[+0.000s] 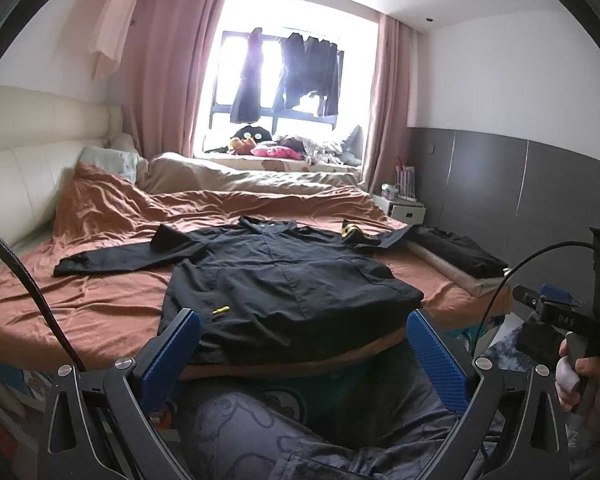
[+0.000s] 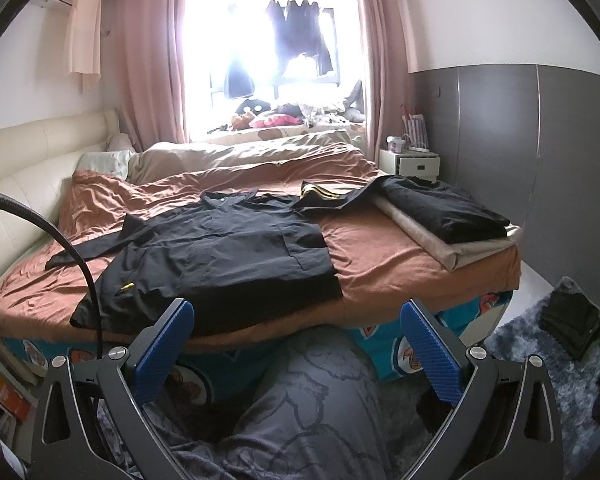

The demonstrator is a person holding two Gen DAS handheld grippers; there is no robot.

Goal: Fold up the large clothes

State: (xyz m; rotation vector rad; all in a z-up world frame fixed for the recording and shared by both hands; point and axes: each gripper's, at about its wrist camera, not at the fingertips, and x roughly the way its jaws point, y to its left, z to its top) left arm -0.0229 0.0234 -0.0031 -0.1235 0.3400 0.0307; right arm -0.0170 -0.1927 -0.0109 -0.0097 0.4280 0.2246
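Note:
A large black jacket [image 1: 284,276] lies spread front-up on the brown bed cover [image 1: 100,304], its collar toward the window and both sleeves out to the sides. A small yellow tag [image 1: 221,310] shows near its hem. In the right wrist view the same jacket [image 2: 216,256] lies left of centre. My left gripper [image 1: 304,320] is open just short of the hem, nothing between its blue pads. My right gripper [image 2: 296,312] is also open, held off the bed's near edge. The right tool's body [image 1: 560,320] appears in the left wrist view, in a person's hand.
A folded black garment [image 2: 444,208] rests on a folded beige cloth [image 2: 460,252] at the bed's right corner. A white nightstand [image 2: 414,164] stands beyond it. A grey rug [image 2: 560,360] with dark items lies on the floor at right. The person's patterned trouser leg [image 2: 312,400] is below the grippers.

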